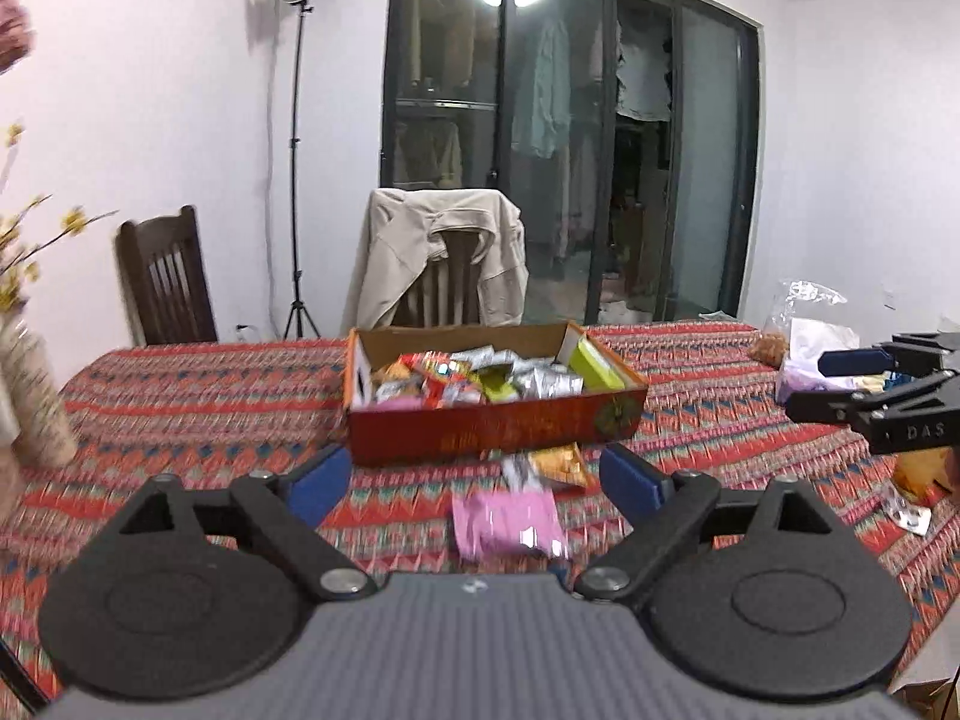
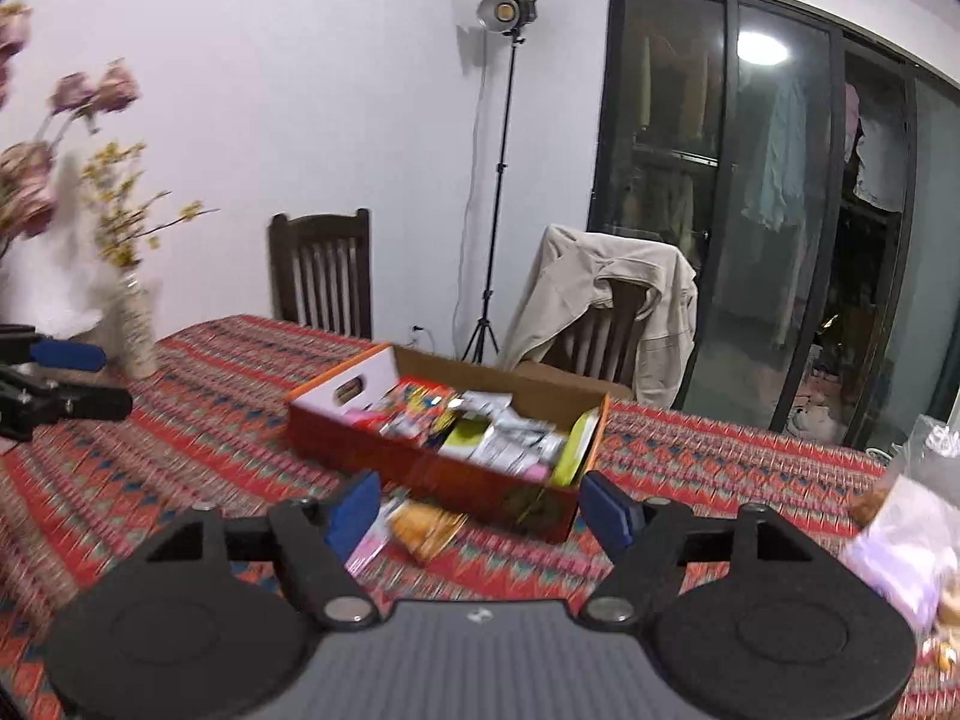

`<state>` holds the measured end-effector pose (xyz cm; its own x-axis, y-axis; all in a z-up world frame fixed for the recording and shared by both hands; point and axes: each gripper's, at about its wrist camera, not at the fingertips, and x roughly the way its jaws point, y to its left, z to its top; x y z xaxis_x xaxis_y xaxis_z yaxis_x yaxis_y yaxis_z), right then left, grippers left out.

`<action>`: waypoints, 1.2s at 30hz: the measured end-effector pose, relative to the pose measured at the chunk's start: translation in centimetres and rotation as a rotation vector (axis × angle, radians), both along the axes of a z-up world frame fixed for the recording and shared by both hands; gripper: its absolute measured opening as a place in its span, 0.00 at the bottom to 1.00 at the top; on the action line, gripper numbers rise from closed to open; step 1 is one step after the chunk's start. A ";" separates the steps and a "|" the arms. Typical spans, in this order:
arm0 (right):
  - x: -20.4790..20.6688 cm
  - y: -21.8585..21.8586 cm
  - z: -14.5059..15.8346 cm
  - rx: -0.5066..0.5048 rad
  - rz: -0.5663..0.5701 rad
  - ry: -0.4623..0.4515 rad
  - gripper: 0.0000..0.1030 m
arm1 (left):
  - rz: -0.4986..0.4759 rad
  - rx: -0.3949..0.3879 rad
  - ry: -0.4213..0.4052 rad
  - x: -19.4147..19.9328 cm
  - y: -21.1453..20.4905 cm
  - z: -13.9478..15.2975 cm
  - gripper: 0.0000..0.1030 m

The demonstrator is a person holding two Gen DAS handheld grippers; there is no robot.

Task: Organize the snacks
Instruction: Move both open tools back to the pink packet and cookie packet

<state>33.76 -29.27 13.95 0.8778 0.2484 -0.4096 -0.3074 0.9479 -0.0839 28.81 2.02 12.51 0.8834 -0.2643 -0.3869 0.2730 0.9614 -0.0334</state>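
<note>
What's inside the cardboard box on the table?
The box holds a pile of snack packets: silver, red, pink and yellow-green ones. Whatever lies under the top layer is hidden.

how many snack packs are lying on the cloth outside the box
2 clear ones: a pink packet and an orange packet, both just before the box. A blurred silvery one may lie between them.

From my left wrist view, the pink foil snack packet point(image 1: 507, 525) is smeared by motion blur, its print unreadable. The crinkled clear plastic bag point(image 2: 918, 516) runs off my right view's edge, contents unclear.
</note>
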 end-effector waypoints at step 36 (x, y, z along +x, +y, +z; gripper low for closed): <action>-4.1 -0.7 -11.1 0.062 -0.076 0.209 0.76 | -0.016 0.026 0.270 10.8 -6.7 -10.5 0.93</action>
<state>29.70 -29.97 2.89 0.7926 0.2148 -0.5707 -0.2391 0.9704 0.0331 39.63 -4.70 2.01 0.7428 -0.2642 -0.6151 0.2728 0.9585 -0.0823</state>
